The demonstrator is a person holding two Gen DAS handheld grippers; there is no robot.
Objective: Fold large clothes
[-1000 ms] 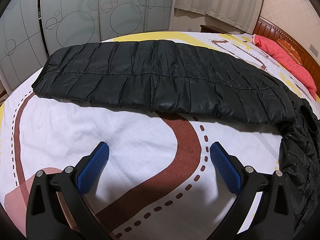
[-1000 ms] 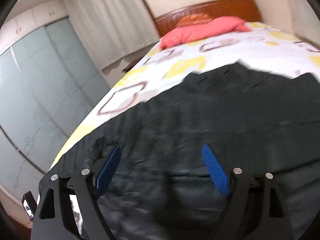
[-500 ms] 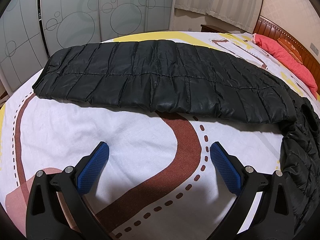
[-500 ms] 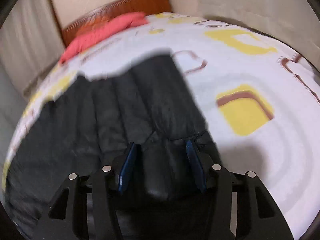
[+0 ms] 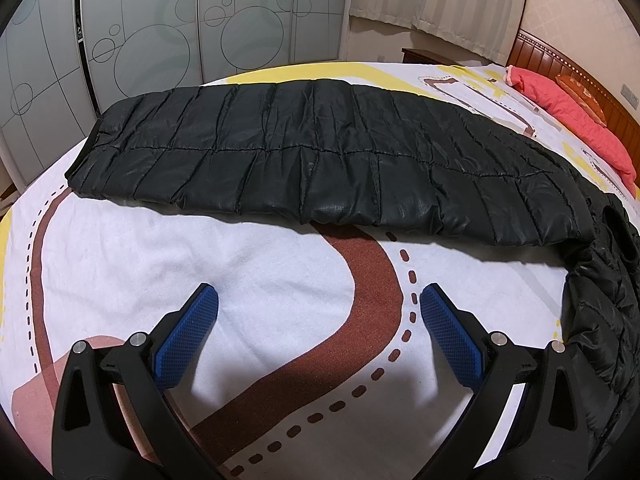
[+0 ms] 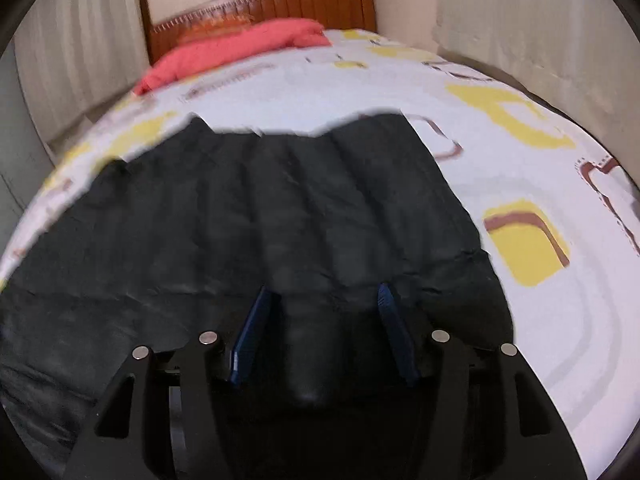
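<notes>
Ahead, jacket (image 5: 320, 168) edge, bare bedsheet (image 5: 260, 264) before

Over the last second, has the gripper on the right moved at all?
Yes. The right gripper has swung toward the right side of the bed: the headboard, first upper right in its view, is now upper left of centre. Its fingers also closed on the black jacket.

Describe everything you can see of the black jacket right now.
The jacket is black, quilted and puffy with a slight sheen, like a padded coat. It lies long and flat across the patterned bed, one end bunched at the right. The right gripper has its jaws closed on a fold of it; the left gripper is open, apart from it.
</notes>
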